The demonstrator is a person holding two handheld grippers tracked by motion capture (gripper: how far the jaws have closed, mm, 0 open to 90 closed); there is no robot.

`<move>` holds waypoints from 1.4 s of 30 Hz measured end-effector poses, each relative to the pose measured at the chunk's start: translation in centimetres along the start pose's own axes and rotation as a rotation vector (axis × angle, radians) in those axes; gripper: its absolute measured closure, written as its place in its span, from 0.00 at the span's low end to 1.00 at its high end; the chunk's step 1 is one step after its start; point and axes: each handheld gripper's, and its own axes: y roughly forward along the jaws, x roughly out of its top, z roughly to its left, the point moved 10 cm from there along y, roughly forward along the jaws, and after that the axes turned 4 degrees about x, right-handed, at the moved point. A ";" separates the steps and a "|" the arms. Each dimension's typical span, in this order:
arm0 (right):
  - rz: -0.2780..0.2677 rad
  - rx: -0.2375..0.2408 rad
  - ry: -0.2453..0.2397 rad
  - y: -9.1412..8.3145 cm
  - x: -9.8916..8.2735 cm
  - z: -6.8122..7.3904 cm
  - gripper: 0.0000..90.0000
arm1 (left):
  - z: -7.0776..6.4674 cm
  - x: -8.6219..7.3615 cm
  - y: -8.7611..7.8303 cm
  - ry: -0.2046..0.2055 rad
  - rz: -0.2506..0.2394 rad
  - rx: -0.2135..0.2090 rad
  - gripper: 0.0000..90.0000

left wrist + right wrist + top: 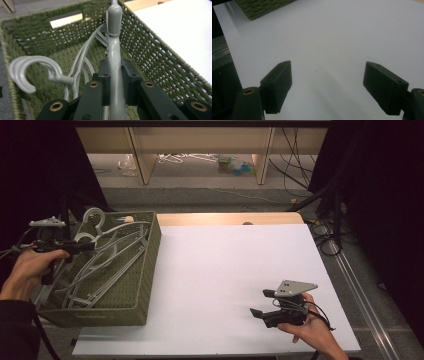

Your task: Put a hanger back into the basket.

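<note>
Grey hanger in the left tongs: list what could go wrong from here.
1. The grey hanger lies among other hangers in the woven basket; lifting it may drag some of them along.
2. Its hook sits close to the basket wall and could catch on the weave, tipping the basket.
3. The left tongs pinch only a narrow bar, so the hanger may swivel.

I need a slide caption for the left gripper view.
Left gripper shut on a grey hanger inside the green woven basket.

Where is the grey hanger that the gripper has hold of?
In the left gripper view the grey hanger is clamped between the left gripper's jaws, inside the green woven basket at the table's left, above other hangers.
</note>
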 end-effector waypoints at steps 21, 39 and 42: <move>0.009 0.001 0.007 0.1 -0.1 -0.1 0.27 | 2.7 -5.1 2.7 -0.053 0.133 0.075 0.86; 0.007 -0.004 0.004 0.1 -0.2 -0.2 0.27 | 4.2 -4.4 1.1 -0.096 0.061 0.263 0.61; 0.005 -0.003 0.005 0.1 -0.1 -0.2 0.27 | 3.5 -3.8 0.3 -0.113 0.009 0.259 0.52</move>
